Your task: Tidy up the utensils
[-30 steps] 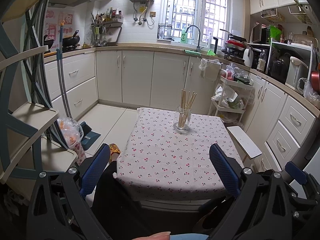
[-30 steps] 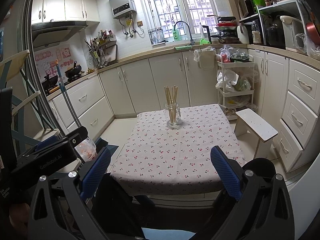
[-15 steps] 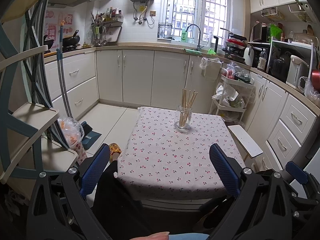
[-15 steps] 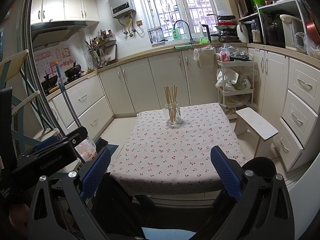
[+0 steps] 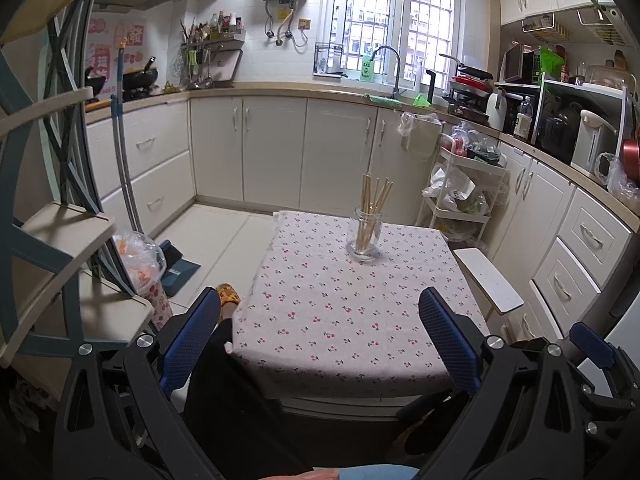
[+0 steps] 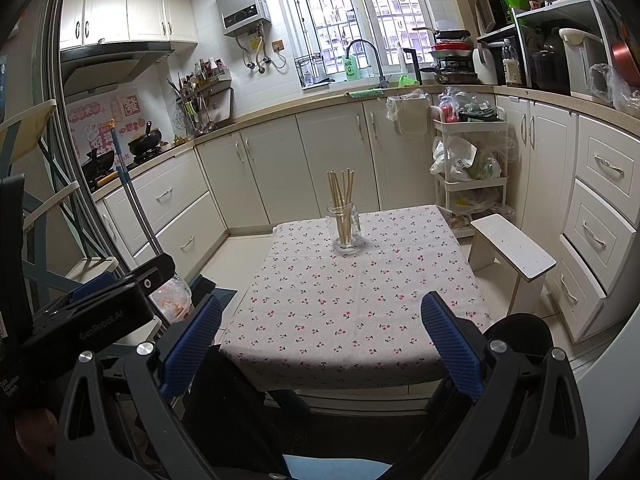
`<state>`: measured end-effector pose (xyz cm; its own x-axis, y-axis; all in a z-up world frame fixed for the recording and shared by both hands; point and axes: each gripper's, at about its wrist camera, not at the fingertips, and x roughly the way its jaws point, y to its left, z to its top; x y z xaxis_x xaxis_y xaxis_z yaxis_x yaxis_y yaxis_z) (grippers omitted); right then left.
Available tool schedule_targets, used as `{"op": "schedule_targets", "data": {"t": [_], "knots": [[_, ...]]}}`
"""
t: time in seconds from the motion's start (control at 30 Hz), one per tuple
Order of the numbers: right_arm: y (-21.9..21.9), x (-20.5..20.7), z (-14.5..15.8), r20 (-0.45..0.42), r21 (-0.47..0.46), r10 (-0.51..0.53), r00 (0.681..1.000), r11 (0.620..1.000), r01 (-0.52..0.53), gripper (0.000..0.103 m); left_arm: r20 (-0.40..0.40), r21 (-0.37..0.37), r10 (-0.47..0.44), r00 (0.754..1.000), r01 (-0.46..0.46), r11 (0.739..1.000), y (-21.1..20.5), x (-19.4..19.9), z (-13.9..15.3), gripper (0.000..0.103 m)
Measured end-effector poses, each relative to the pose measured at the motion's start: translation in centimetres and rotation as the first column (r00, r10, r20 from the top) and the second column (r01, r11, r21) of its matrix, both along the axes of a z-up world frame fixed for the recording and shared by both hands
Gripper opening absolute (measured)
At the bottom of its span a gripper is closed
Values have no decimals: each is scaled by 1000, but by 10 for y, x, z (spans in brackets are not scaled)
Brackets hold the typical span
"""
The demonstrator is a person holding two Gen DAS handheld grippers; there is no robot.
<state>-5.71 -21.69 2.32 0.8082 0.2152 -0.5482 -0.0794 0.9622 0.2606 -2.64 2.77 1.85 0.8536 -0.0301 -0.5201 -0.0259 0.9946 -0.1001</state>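
Note:
A clear glass jar (image 5: 365, 236) holding several wooden chopsticks (image 5: 374, 204) stands upright toward the far end of a small table with a cherry-print cloth (image 5: 340, 312). The jar also shows in the right wrist view (image 6: 346, 229), with its chopsticks (image 6: 341, 196). My left gripper (image 5: 318, 340) is open and empty, held back before the table's near edge. My right gripper (image 6: 320, 344) is open and empty, also before the near edge. The left gripper's body shows at the left of the right wrist view (image 6: 92, 312).
A white stool (image 6: 512, 248) stands right of the table, with a white trolley of bags (image 6: 468, 160) behind it. Cabinets and drawers (image 6: 600, 208) line the walls. A shelf unit (image 5: 48, 240) and a bag (image 5: 140, 256) are at the left.
Both views have shifted very slightly; the jar sits a touch higher in the left wrist view. Both grippers stay open and empty.

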Motion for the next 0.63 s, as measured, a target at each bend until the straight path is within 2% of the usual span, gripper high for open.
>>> {"op": "schedule_targets", "data": {"t": [0.1, 0.17, 0.63], "knots": [[0, 2, 0, -5, 3, -1, 1000, 1000, 1, 96, 4, -34, -47, 999, 47, 998, 2, 0, -4, 95], [0, 3, 0, -2, 1, -3, 1000, 1000, 3, 96, 20, -1, -42, 999, 42, 999, 1, -2, -4, 95], [7, 4, -2, 3, -8, -9, 1000, 1000, 9, 96, -10, 32, 4, 1000, -4, 999, 2, 5, -2, 95]]}}
